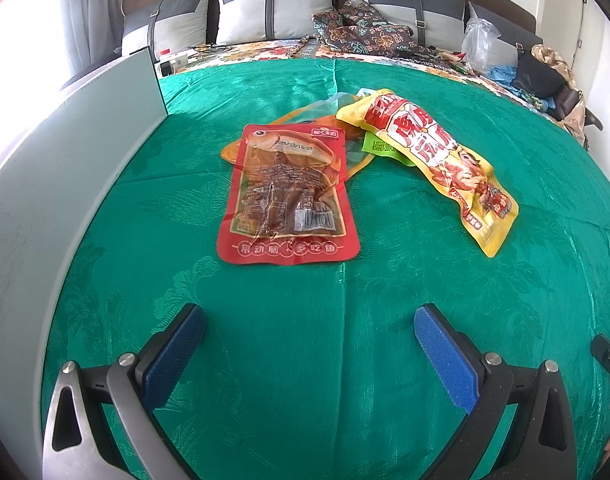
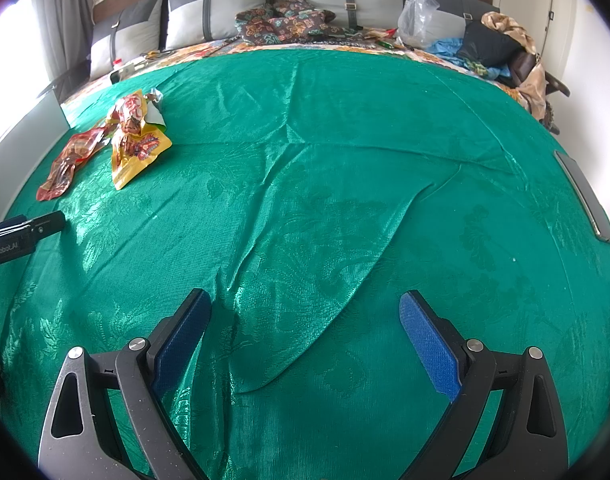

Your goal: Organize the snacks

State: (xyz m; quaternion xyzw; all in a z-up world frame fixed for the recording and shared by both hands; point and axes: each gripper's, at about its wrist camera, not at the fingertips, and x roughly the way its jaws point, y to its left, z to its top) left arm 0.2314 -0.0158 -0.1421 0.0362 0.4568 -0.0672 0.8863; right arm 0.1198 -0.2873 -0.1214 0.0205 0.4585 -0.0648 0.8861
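A red fish snack packet (image 1: 287,196) lies flat on the green cloth (image 1: 305,340), just ahead of my left gripper (image 1: 309,328), which is open and empty. A yellow snack packet (image 1: 437,160) lies to its right, over a green packet (image 1: 379,147) and an orange-edged clear packet (image 1: 325,114). In the right wrist view the same red packet (image 2: 71,160) and yellow packet (image 2: 135,142) lie far to the left. My right gripper (image 2: 305,312) is open and empty over wrinkled cloth (image 2: 345,200).
A pale grey box wall (image 1: 65,168) stands along the left. The left gripper's body (image 2: 21,232) shows at the left edge of the right wrist view. A dark flat object (image 2: 583,196) lies at the right. Pillows (image 1: 273,8), a plastic bag (image 1: 481,44) and clutter sit behind.
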